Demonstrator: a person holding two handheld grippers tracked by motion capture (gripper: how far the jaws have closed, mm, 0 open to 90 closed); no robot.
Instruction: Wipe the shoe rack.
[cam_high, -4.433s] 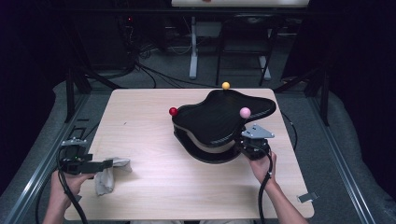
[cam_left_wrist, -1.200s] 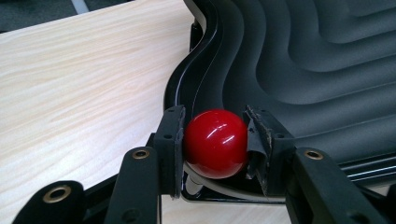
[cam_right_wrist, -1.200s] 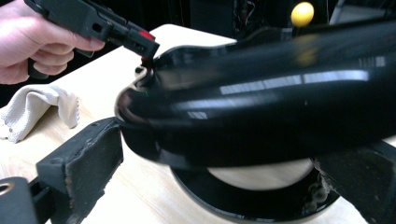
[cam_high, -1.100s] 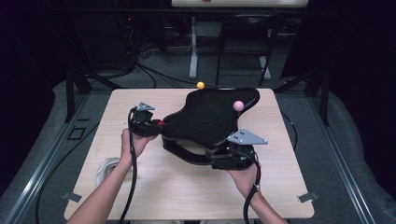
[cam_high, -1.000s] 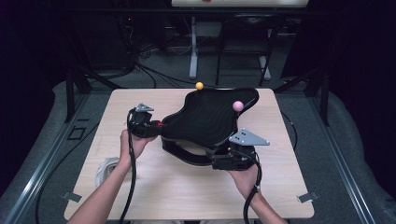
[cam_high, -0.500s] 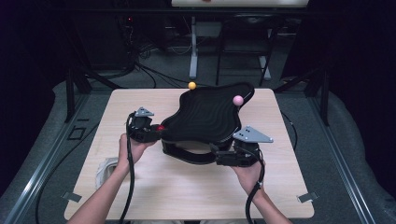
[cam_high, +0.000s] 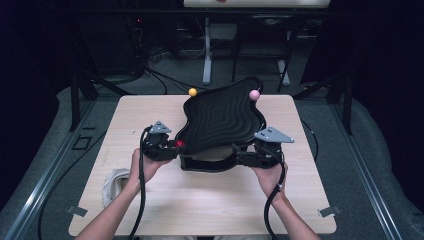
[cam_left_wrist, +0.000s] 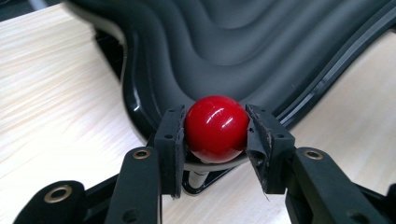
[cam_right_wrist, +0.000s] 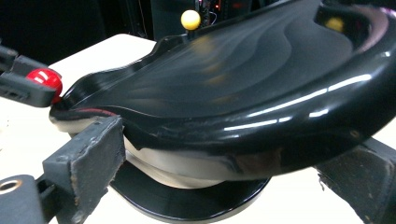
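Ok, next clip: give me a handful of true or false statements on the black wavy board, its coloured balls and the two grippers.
1. The left gripper has its jaws closed on the red ball. True.
2. The yellow ball sits between the right gripper's jaws. False: it stands at the far edge of the black wavy board, apart from both grippers.
3. The right gripper is at the board's near right edge. True; the right gripper view shows the board's rim between its jaws.
4. The pink ball lies loose on the table. False: it sits at the board's far right corner.
5. A crumpled cloth lies on top of the board. False: it lies on the table by the person's left forearm.
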